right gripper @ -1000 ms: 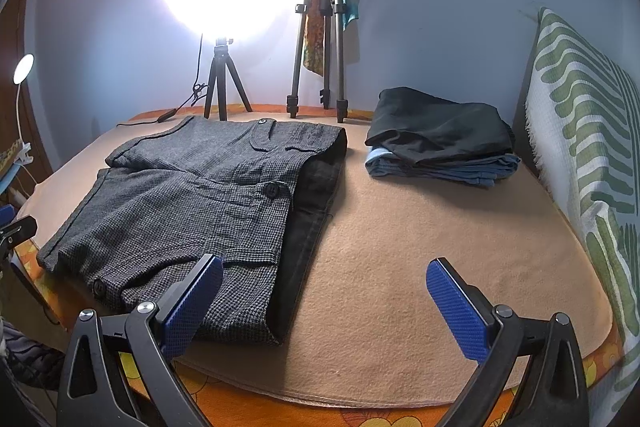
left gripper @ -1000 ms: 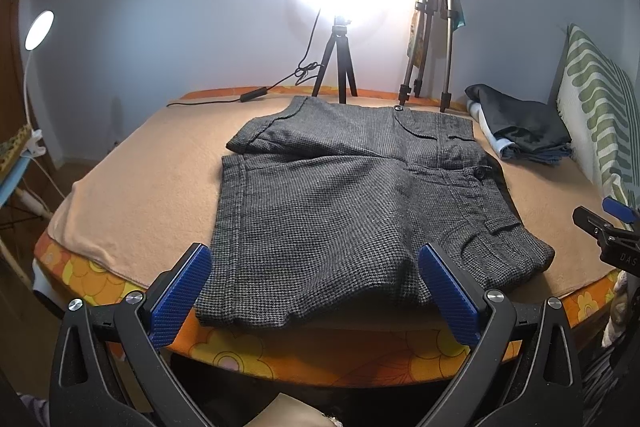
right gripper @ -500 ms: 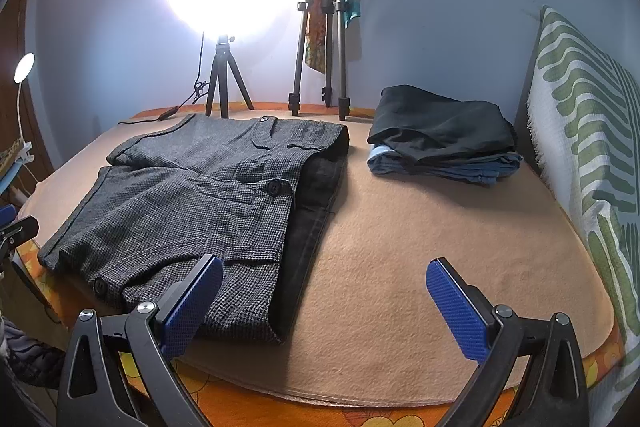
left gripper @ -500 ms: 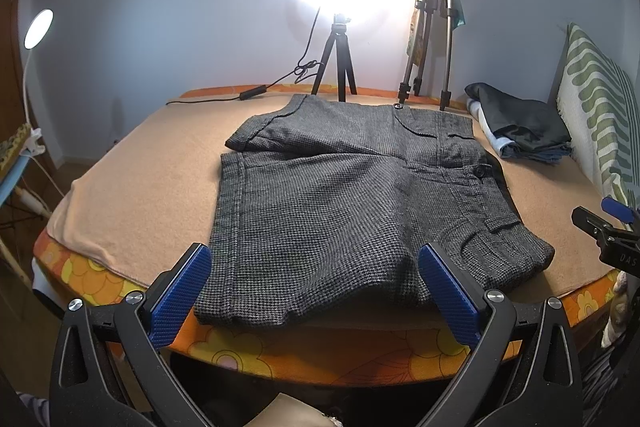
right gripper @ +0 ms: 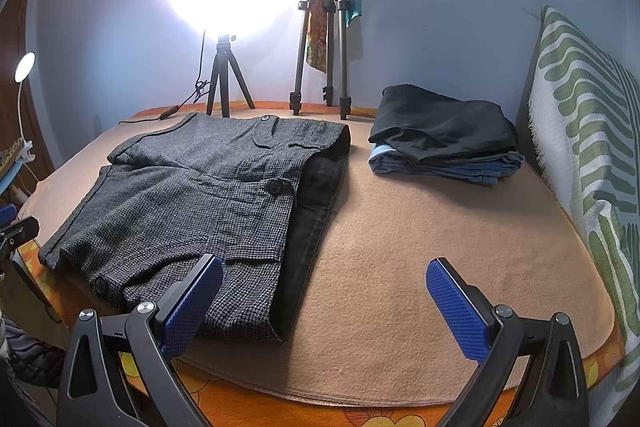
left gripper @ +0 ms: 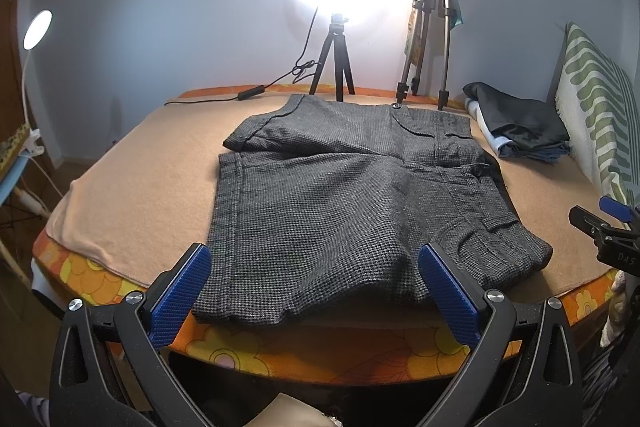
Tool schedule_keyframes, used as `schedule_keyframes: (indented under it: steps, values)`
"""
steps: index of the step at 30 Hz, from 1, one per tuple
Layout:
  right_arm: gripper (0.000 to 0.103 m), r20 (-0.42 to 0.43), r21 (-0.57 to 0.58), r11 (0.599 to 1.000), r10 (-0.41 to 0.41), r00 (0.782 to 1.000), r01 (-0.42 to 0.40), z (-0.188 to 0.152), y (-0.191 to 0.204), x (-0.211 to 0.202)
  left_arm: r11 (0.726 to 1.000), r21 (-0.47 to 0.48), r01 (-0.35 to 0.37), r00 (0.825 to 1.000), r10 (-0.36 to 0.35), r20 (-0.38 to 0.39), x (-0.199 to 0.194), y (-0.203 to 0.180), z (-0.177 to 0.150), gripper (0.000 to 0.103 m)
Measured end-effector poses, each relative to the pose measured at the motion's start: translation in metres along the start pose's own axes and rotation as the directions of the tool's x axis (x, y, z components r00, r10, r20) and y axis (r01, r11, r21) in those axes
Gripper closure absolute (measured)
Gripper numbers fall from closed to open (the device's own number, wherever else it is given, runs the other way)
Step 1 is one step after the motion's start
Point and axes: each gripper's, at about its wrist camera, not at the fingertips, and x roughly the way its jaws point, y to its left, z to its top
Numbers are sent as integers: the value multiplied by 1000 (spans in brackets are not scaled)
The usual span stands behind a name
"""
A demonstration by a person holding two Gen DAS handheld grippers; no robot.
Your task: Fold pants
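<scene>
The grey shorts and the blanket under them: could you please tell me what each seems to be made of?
The grey shorts look like woven wool or a blend, matte: a fine check weave shows. The blanket looks like soft peach fleece or felt, with a fuzzy, even nap.

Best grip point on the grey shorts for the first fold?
Probably the near hem corner of the grey shorts, coming in low from the bed's front edge: it lies flat and overhangs the blanket slightly, right between the open left gripper fingers.
</scene>
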Motion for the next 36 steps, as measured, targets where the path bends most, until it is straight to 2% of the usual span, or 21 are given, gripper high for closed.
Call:
schedule_keyframes:
  steps: [15,25,32,34,36]
  values:
    - [0,-9,-9,1000,5,1000,-5,-1,2,1,1000,7,-2,1000,2,-12,2,-2,-3,0]
    - [0,-1,-17,1000,5,1000,-5,-1,0,-2,1000,15,-1,999,1,-46,7,4,-8,1]
    - [0,-5,-72,994,82,997,-83,-3,9,-4,1000,10,8,999,-8,-44,4,14,-5,1]
    - [0,-13,-109,988,104,994,-105,-4,14,-4,1000,19,21,998,-19,-67,6,20,-4,1]
    - [0,-21,-156,978,136,991,-137,-6,19,-5,998,66,4,996,2,-88,9,23,-3,6]
